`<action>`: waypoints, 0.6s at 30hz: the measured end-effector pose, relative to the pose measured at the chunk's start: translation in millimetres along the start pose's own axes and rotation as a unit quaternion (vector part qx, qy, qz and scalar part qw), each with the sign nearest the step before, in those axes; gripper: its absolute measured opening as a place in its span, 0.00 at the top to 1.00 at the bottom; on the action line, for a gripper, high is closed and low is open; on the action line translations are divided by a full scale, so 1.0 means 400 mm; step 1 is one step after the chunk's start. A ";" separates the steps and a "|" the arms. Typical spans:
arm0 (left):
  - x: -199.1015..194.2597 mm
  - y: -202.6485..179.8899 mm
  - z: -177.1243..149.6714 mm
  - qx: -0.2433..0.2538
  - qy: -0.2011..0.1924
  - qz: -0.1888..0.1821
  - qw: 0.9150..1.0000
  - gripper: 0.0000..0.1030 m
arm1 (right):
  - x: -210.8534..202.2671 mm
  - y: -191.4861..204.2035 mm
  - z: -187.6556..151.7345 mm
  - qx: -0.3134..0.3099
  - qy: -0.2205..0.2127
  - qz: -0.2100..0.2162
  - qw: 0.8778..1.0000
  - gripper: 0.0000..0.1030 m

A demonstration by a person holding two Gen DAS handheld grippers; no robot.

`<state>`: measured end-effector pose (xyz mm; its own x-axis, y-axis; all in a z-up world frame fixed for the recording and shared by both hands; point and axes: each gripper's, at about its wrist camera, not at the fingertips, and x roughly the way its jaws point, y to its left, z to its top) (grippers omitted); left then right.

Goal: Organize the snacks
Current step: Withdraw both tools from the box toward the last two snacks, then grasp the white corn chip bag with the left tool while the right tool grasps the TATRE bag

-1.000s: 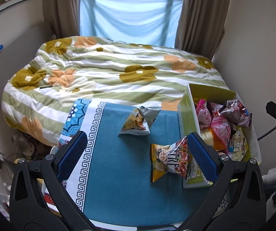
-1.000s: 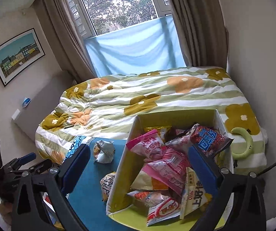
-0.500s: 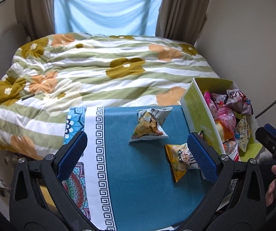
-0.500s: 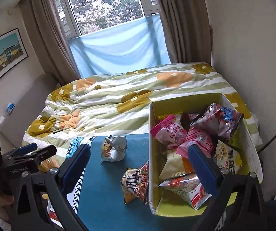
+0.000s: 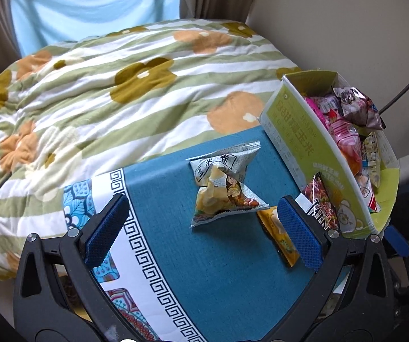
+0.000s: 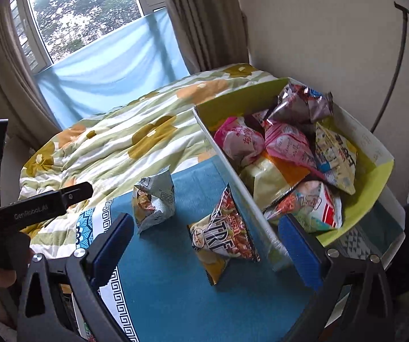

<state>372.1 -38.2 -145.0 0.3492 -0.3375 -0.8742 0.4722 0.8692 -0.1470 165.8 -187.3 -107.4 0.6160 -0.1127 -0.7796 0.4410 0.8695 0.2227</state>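
Crinkly grey-and-yellow foil is what I am lining up on: the puffed snack packet point(image 5: 223, 188) is sitting on the blue cloth point(image 5: 204, 262), just ahead of my left gripper point(image 5: 204, 232) and between the lines of its two fingers, a little toward the right-hand one. Its long axis is running away from me, with the sealed, serrated ends near and far, so I judge the pads would be closing across its narrower, pillowy middle. Both left fingers are spread wide and gripping nothing. My right gripper point(image 6: 208, 246) is likewise gaping and empty, facing the red-and-yellow packet point(image 6: 224, 235) that is leaning against the outer wall of the green cardboard box point(image 6: 234, 168). That box is already heaped with glossy pink, silver and yellow bags. Beyond the cloth lies a soft, flower-printed quilt point(image 5: 104, 85).
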 end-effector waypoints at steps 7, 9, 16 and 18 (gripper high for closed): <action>0.175 0.000 0.012 0.010 0.042 -0.032 0.999 0.00 | 0.108 0.018 -0.096 0.042 0.020 -0.023 0.999 0.02; 0.213 -0.003 0.013 0.010 0.049 -0.040 0.998 0.00 | 0.139 0.009 -0.115 0.059 0.017 -0.028 0.998 0.02; 0.324 -0.018 0.004 0.014 0.082 -0.067 0.994 0.13 | 0.235 -0.007 -0.150 0.087 -0.001 -0.055 0.995 0.02; 0.347 -0.019 -0.003 0.018 0.096 -0.071 0.993 0.29 | 0.253 -0.009 -0.151 0.090 -0.007 -0.062 0.994 0.02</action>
<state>416.1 -91.3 -265.8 0.1178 -0.3777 -0.9184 0.5349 0.8034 -0.2618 187.1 -172.8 -222.4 0.5578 -0.2207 -0.8001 0.6228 0.7485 0.2278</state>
